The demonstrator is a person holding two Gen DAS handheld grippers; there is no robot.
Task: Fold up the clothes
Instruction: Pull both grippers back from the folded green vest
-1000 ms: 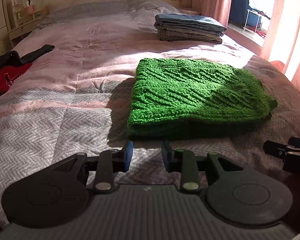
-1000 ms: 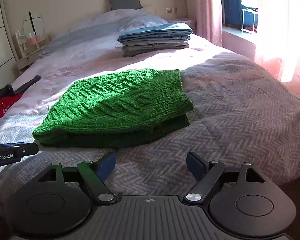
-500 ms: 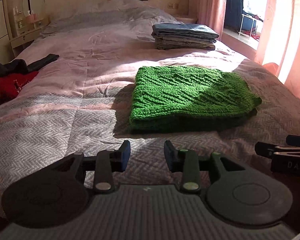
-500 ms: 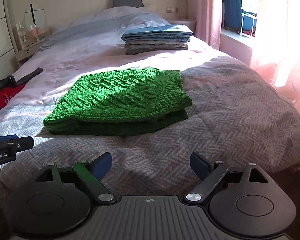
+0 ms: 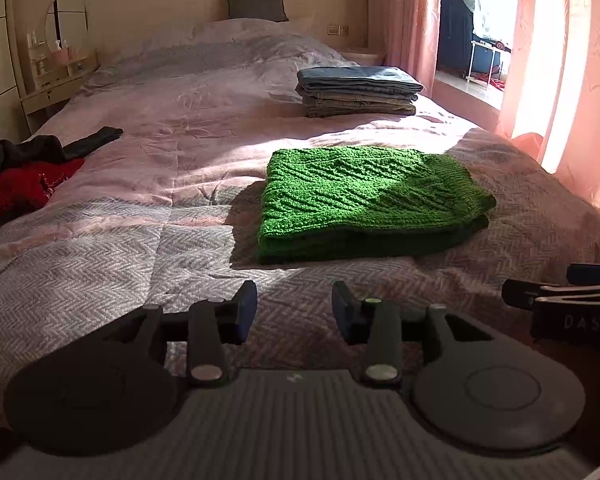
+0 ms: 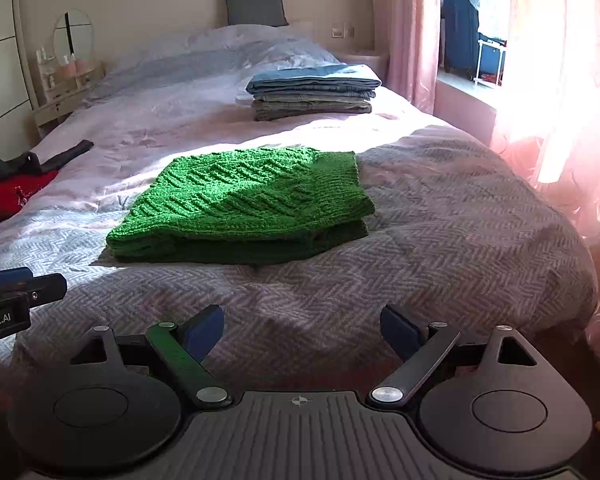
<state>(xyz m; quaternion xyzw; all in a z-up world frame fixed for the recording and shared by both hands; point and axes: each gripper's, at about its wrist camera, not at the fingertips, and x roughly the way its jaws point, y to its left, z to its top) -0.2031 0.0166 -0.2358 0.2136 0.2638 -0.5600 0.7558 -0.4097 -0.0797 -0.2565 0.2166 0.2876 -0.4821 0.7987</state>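
A folded green knit sweater [image 5: 368, 200] [image 6: 244, 204] lies flat on the bed's grey and pink quilt [image 5: 100, 248] [image 6: 460, 220]. My left gripper [image 5: 294, 308] hovers over the quilt short of the sweater's near edge; its jaws are opening and nothing is between them. My right gripper [image 6: 302, 328] stands wide open and empty, also well back from the sweater. Each gripper shows at the side of the other's view. A stack of folded jeans and trousers [image 5: 358, 92] [image 6: 312, 92] rests further up the bed.
Unfolded red and black garments [image 5: 24, 176] [image 6: 12, 184] lie in a heap at the bed's left edge. Pink curtains [image 5: 560, 80] hang along the right side by a window. A grey pillow [image 6: 254, 2] and a dresser with a round mirror [image 5: 66, 22] are at the back.
Both grippers have drawn back and risen away from the sweater, which now looks smaller and farther. The left jaws have widened. The sweater stays folded in place.
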